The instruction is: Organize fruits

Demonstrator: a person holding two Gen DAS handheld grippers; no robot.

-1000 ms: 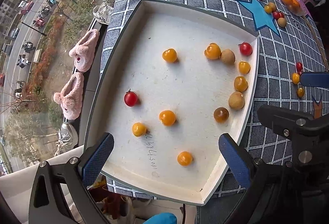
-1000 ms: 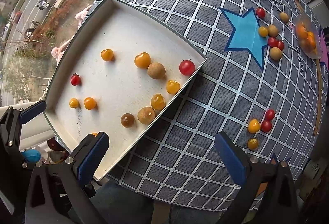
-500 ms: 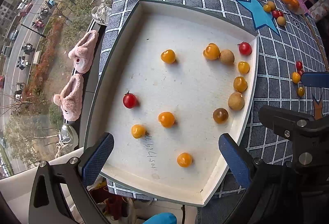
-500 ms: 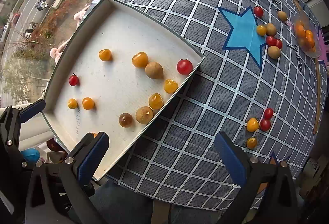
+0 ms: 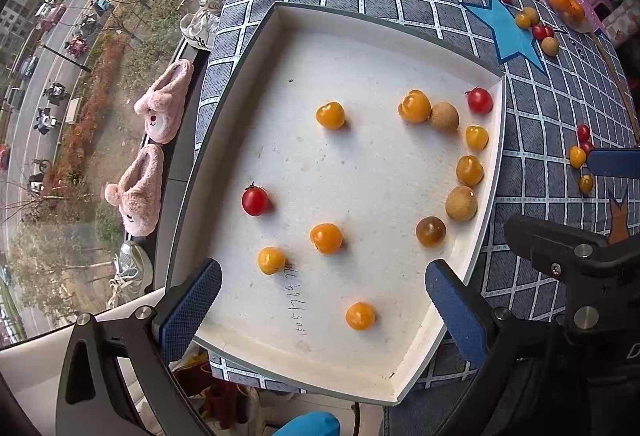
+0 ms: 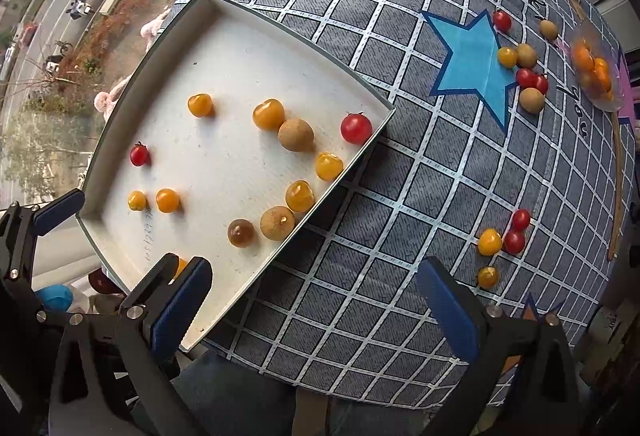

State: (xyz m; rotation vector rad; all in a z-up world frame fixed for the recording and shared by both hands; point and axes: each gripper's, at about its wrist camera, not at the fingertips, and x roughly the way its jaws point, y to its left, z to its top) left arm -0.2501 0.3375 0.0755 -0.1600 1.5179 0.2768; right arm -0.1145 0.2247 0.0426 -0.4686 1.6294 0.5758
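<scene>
The tray's far-left half lies bare; fruit crowds its right wall. On the table, checked cloth between tray and the 4 loose fruits is open.

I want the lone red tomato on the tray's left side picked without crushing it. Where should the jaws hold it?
Grip the red tomato across its round middle, coming from above. Its stem points up and it sits apart from other fruit on the tray, so both sides are free.

On your tray you have seven orange fruits, two red tomatoes, two tan longans and one brown fruit, at four o'clock.
</scene>
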